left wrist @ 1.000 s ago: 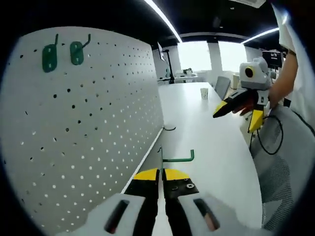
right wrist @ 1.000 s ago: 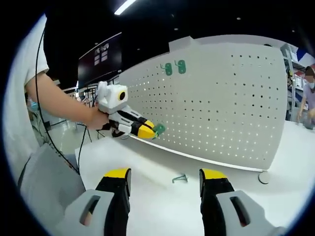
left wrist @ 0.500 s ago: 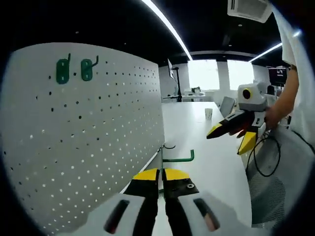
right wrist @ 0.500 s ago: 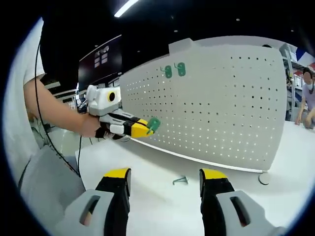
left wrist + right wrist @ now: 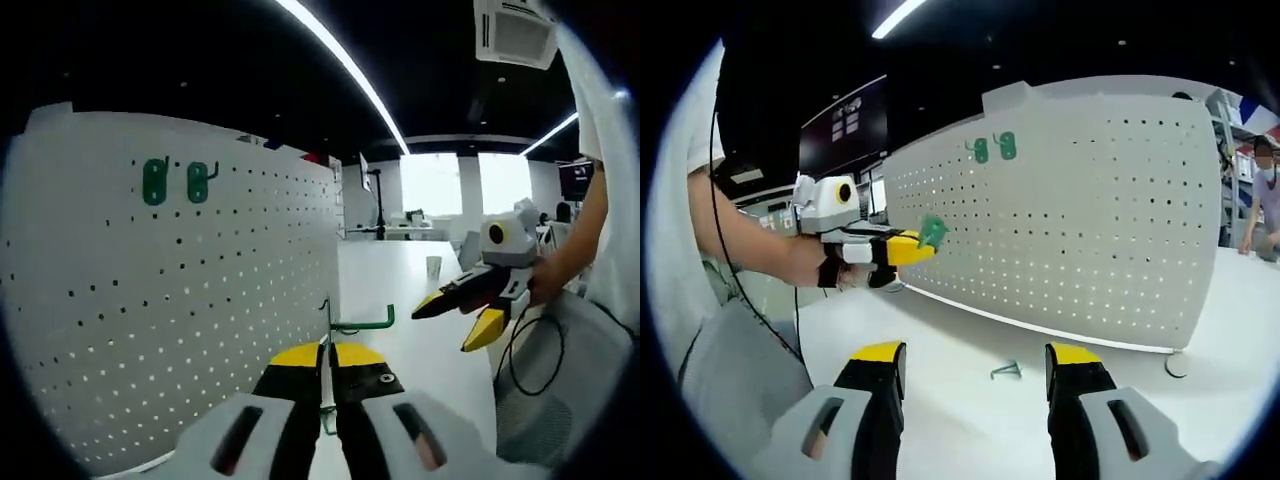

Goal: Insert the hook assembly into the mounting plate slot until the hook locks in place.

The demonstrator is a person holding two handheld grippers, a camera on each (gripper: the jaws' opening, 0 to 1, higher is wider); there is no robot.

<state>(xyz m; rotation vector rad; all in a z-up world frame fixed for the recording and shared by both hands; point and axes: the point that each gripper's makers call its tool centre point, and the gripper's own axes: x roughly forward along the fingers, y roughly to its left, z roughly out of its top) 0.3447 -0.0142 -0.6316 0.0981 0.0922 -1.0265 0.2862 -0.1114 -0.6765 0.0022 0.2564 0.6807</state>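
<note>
Left gripper view: left claw [image 5: 327,372] is closed tight on a green hook [image 5: 352,322], jaws pinching its flat plate edge-on, with the wire arm sticking out to the right and ending in an upturned tip. The white pegboard [image 5: 170,330] stands upright to the left, close beside the claw. Two green hooks already hung [image 5: 175,182] sit high on it, far from the held one. Right claw [image 5: 468,304] hangs over the bench [image 5: 420,300] to the right, jaws apart, nothing between them.

Right gripper view: right claw [image 5: 973,372] is wide open and empty, above the bench [image 5: 970,420]. A spare hook [image 5: 1006,369] lies flat on the bench between the jaws, further out. Left claw [image 5: 908,247] comes in from the left with the green hook [image 5: 932,231] at its tip, near the pegboard [image 5: 1080,210] face but apart from it.

Handling, as a judgement: the hook looks light and rigid, thin metal wire on a small coated plate. Smooth coating could twist in the jaws under insertion push. Gripping the plate, as now, leaves the back tabs free for the holes. The board looks stiff, though freestanding, so a hard push may rock it.
</note>
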